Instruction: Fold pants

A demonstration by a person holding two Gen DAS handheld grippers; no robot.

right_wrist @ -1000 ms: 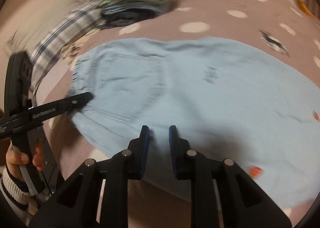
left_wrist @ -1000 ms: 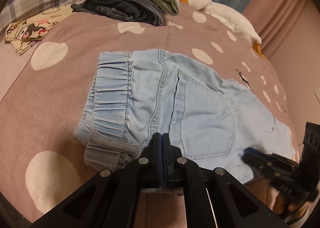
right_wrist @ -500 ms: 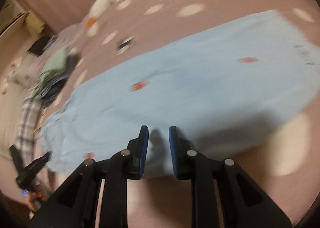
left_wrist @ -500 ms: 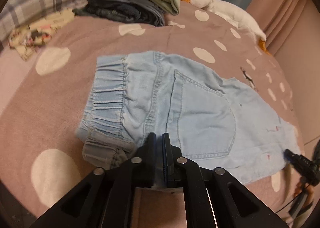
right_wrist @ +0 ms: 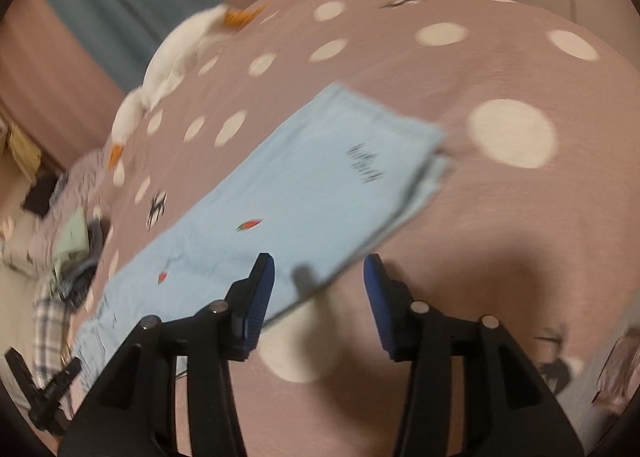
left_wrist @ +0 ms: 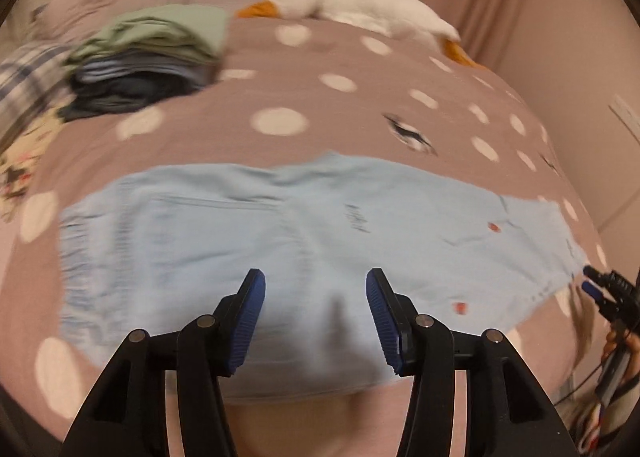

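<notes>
Light blue pants lie flat, folded lengthwise, across a mauve bedspread with white dots. The waistband is at the left of the left wrist view, the leg hems at the right. My left gripper is open and empty above the near edge of the seat. In the right wrist view the pants run diagonally, hems at the upper right. My right gripper is open and empty over the near edge of the legs. It also shows far right in the left wrist view.
A stack of folded clothes sits at the back left of the bed, beside a plaid pillow. A white plush goose lies along the far edge. Pink curtains and a wall stand behind.
Both grippers have opened. The left gripper has swung right along the pants from the waistband corner. The right gripper has moved further toward the leg hems.
</notes>
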